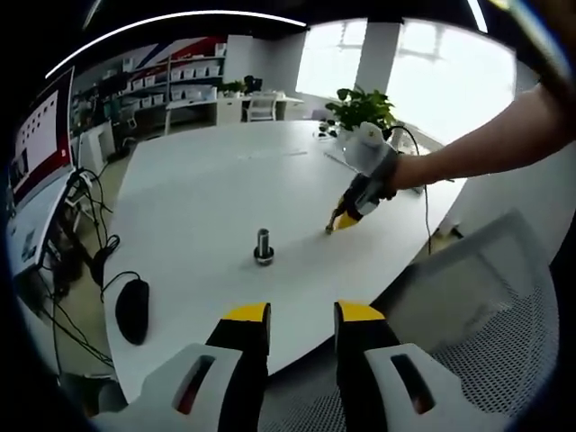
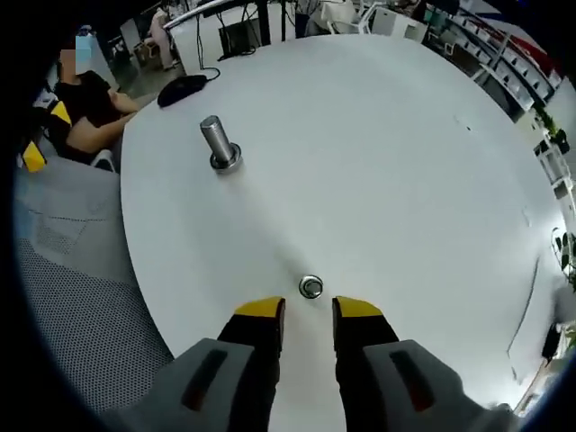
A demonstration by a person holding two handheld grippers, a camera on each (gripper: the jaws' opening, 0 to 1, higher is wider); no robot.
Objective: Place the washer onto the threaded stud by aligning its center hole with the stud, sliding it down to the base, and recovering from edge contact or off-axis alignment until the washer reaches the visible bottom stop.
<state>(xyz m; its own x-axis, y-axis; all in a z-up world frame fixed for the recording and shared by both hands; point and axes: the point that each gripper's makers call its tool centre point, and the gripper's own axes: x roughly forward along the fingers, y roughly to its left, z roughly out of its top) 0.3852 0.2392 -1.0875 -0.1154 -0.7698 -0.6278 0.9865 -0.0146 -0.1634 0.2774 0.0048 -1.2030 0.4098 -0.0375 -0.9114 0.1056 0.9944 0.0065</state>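
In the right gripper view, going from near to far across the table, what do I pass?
Right gripper's yellow-tipped jaws, standing apart → small shiny metal washer lying flat on the white round table → upright grey metal threaded stud on its base → black computer mouse by the table's far edge.

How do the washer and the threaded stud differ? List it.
The washer lies flat on the white table, while the threaded stud stands upright on it. The washer is a low ring with a centre hole; the stud is a taller solid post with a wider base. The washer lies just ahead of the right gripper; the stud stands farther off. Both look like shiny metal.
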